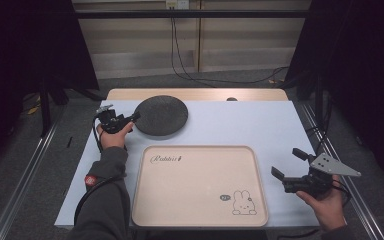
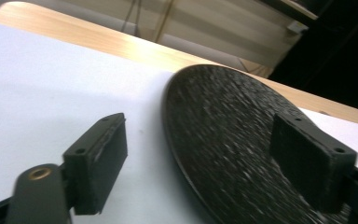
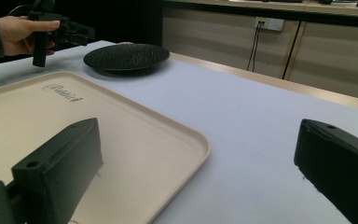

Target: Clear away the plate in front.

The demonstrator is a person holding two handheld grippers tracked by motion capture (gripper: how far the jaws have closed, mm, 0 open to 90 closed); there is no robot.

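Note:
A dark, rough-textured round plate (image 1: 161, 115) lies on the white table cover at the back left. My left gripper (image 1: 132, 118) is at the plate's left rim and stands open. In the left gripper view the plate (image 2: 223, 135) runs between the jaws, one jaw over its surface and the other over the cover; my left gripper (image 2: 205, 158) holds nothing. A beige tray (image 1: 190, 190) with a rabbit drawing lies empty at the front centre. My right gripper (image 1: 288, 163) hovers open just right of the tray, over the tray's corner (image 3: 186, 135) and the cover.
The white table cover (image 1: 240, 125) spans the table, with a wooden strip (image 1: 200, 94) along the back. A small dark item (image 1: 231, 99) sits on that strip. In the right gripper view the plate (image 3: 127, 57) and the other hand's gripper (image 3: 60, 32) appear far off.

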